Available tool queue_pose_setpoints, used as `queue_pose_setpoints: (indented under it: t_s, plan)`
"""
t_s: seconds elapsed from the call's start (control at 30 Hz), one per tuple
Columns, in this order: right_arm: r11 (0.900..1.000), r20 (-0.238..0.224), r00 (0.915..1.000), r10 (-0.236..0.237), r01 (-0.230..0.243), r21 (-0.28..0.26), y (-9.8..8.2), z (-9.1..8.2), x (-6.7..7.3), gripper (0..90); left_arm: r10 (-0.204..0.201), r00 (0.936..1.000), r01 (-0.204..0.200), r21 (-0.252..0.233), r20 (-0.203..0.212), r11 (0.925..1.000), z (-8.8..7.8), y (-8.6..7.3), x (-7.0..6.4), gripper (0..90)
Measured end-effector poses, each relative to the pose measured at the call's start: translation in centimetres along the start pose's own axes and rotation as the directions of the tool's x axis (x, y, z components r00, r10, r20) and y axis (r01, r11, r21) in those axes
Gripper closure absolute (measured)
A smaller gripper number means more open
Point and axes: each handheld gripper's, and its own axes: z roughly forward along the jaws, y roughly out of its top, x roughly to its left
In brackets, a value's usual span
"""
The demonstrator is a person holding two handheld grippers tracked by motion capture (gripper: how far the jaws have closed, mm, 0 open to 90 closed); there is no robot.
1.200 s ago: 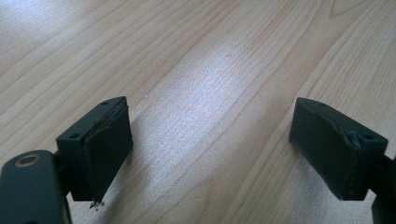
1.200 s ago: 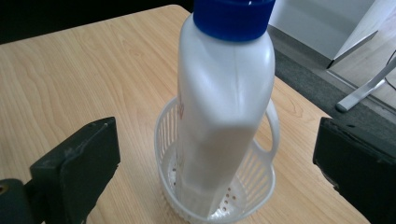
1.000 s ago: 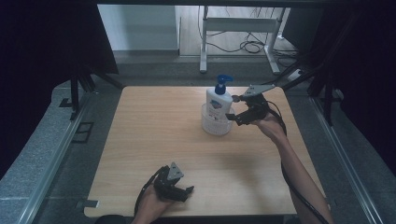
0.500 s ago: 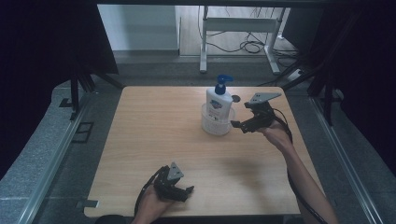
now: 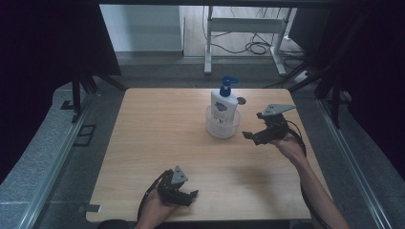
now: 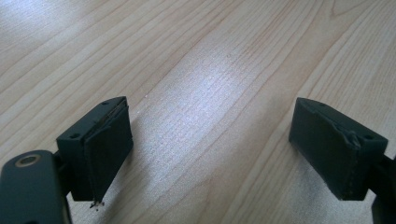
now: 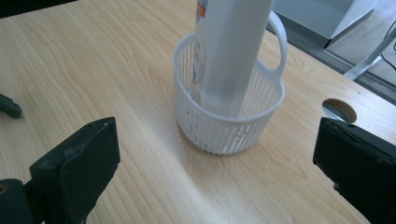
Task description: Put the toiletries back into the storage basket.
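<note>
A white pump bottle [image 5: 224, 103] with a blue pump head stands upright inside a small white slatted basket [image 5: 222, 126] toward the back of the wooden table [image 5: 157, 129]. In the right gripper view the bottle [image 7: 231, 51] rises out of the basket [image 7: 224, 126], a short way ahead of the jaws. My right gripper [image 5: 250, 137] hovers just right of the basket, open and holding nothing. My left gripper [image 5: 191, 196] rests near the table's front edge, open, with bare wood between its pads [image 6: 107, 149].
A round cable hole [image 7: 339, 110] sits in the tabletop behind the basket [image 5: 241, 100]. Metal frame rails run along both sides of the table. A white stand [image 5: 243, 28] and cables lie on the floor beyond the far edge.
My right gripper has drawn back from the bottle and basket, toward the near right, and now stands apart from them. The left gripper has stayed where it was.
</note>
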Motion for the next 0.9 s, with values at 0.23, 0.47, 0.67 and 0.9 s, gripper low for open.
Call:
queue_pose_setpoints:
  t_s: [0.23,0.47,0.67,0.9]
  plan:
    - [1.0,0.019,0.9998,0.002,-0.002,0.008,-1.4,-0.7,0.1,0.3,0.0,1.0,0.0,0.0,0.0,1.0,0.0,0.0,0.0,12.7]
    - [1.0,0.032,0.9995,0.008,-0.009,0.022,-3.2,-1.2,0.4,0.3,0.0,1.0,0.0,0.0,0.0,1.0,0.0,0.0,0.0,12.7]
    - [0.999,0.031,0.9994,0.015,-0.016,0.038,-5.0,-1.3,1.0,0.3,-0.001,1.0,0.001,0.0,-0.001,1.0,0.0,0.0,0.0,12.7]
    - [0.998,0.034,0.9989,0.031,-0.033,0.054,-7.4,-1.3,1.8,0.3,-0.002,1.0,0.002,-0.001,-0.001,1.0,0.0,0.0,0.0,12.7]
